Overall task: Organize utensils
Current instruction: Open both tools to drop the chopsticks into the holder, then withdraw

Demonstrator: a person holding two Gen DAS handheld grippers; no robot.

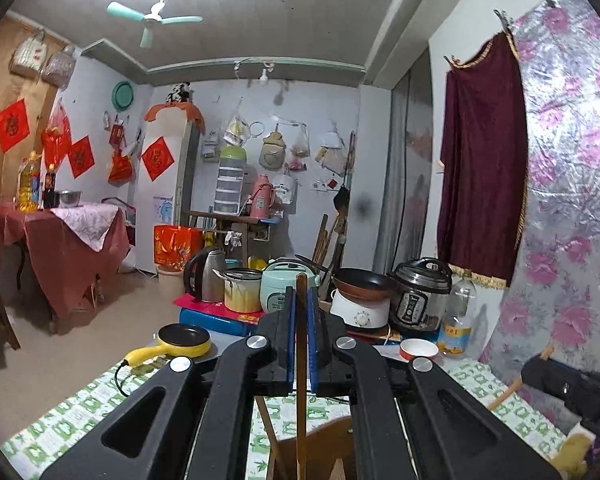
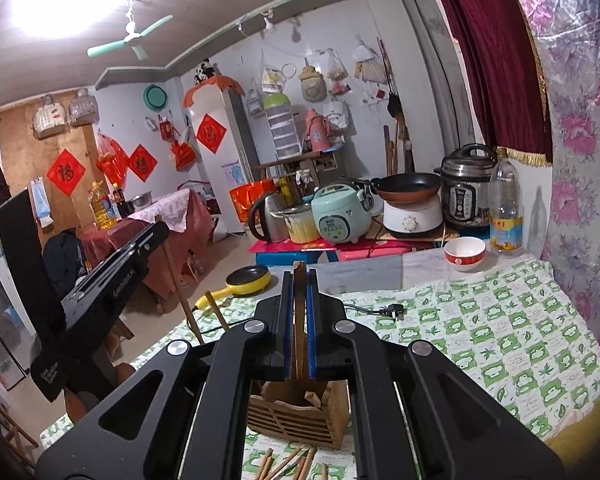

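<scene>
The left tongs were clamped on one chopstick; the right tongs were clamped on another chopstick, directly above the wooden holder. More sticks lay below it. They looked light, stiff and slippery, best pinched mid-length. Their lower ends were hidden behind the tongs.

From my left wrist camera the chopstick pinched in the left gripper runs off the bottom edge, so I can't see its lower end. The right gripper is cut by the right edge there. On my right wrist camera the wooden holder sits mostly behind the gripper frame, and the loose chopsticks are cropped at the bottom. The bottle label is too small to read.
</scene>
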